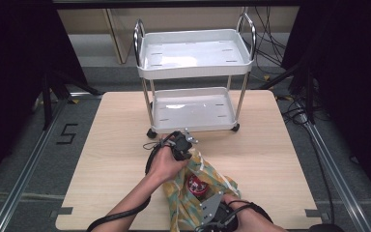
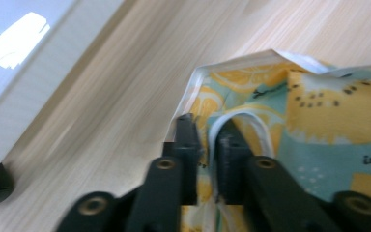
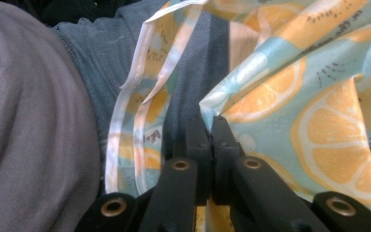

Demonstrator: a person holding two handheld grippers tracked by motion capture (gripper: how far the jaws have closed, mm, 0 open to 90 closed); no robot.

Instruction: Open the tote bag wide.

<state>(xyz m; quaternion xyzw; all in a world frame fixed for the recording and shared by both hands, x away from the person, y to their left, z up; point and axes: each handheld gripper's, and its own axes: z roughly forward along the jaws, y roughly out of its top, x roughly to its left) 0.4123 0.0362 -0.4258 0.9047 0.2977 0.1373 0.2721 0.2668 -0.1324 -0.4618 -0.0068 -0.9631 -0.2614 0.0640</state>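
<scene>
1. High view: a fruit-print shopping bag (image 1: 193,195) lies on the near edge of the wooden bench (image 1: 270,159), its mouth spread between the two hands. A red-labelled can (image 1: 196,185) sits inside the opening.
2. The left tool (image 1: 182,145) sits at the far rim of the bag, toward the white two-tier trolley (image 1: 193,72) that stands on the bench. Its position there looks meant to pull the mouth away from the person.
3. In the left tool's own view its jaws stand a little apart. The white handle strap (image 2: 241,126) and the bag's hem run between them, but the pads do not press on either, so I judge that side loose.
4. The right tool (image 1: 212,210) holds the near rim by the person's body. In its own view the jaws (image 3: 211,145) are pressed together on a fold of the printed fabric, which anchors that side.
5. Holding opposite rims keeps the bag open and low on the bench, so the can stays reachable; the trolley just beyond seems the likely destination.
</scene>
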